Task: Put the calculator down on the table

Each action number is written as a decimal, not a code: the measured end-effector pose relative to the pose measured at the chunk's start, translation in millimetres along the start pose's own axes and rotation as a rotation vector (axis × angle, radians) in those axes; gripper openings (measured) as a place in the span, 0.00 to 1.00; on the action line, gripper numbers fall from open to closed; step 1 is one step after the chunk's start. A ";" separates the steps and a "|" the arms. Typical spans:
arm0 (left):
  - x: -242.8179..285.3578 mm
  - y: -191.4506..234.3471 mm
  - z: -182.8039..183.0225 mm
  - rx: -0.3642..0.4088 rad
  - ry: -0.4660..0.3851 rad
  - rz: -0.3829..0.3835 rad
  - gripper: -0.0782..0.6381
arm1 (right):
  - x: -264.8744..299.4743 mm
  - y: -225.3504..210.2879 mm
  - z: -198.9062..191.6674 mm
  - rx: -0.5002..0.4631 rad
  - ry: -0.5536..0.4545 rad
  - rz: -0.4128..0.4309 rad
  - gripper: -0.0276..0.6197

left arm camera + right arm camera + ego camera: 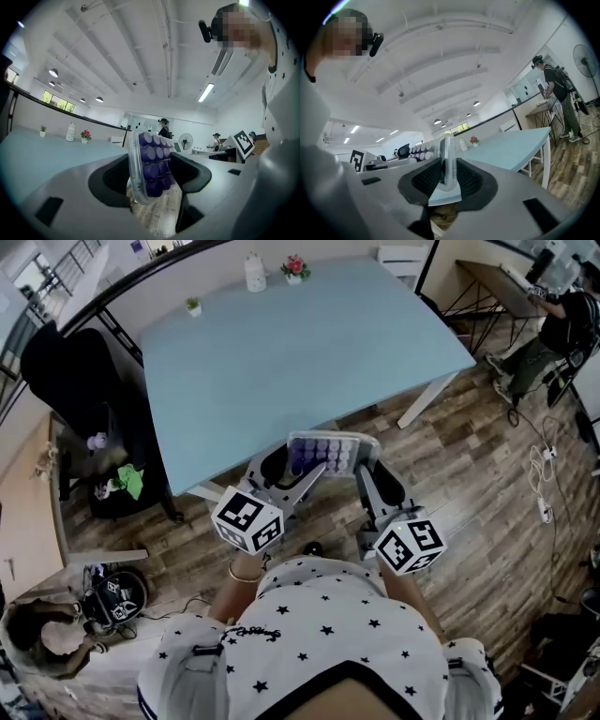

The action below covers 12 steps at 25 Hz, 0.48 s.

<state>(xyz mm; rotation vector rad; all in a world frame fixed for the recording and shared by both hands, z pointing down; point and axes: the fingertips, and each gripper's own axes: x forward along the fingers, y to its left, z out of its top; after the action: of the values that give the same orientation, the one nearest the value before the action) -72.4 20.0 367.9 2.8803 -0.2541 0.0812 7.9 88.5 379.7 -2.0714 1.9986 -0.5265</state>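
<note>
The calculator (328, 454), clear-framed with purple keys, hangs in the air just off the near edge of the light-blue table (281, 362), over the wooden floor. My left gripper (302, 472) is shut on its left end and my right gripper (367, 474) on its right end. In the left gripper view the calculator (152, 164) stands tilted on edge between the jaws of the left gripper (150, 180), keys facing the right pad. In the right gripper view the right gripper (446, 180) pinches the thin edge of the calculator (447, 159) between both pads.
At the table's far edge stand a white bottle (254, 273), a flower pot (294, 268) and a small plant (193, 307). A black chair (84, 390) is at the table's left. A person (553, 334) sits at a desk at the far right, with cables (544, 474) on the floor.
</note>
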 end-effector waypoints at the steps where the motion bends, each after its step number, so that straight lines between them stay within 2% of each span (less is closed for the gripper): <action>1: -0.4 3.3 -0.2 -0.003 0.000 0.005 0.49 | 3.4 0.4 -0.7 0.002 0.005 0.002 0.19; 6: -0.4 17.4 -3.9 -0.021 -0.001 0.041 0.49 | 19.4 -1.0 -5.2 0.007 0.035 0.027 0.19; 12: -5.8 47.3 -6.2 -0.045 -0.013 0.151 0.49 | 56.6 1.6 -11.1 0.012 0.092 0.121 0.19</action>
<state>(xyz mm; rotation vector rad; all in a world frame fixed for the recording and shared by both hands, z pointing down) -86.8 -22.6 384.9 2.8142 -0.4699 0.0829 2.8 33.2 395.2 -1.9376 2.1499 -0.6189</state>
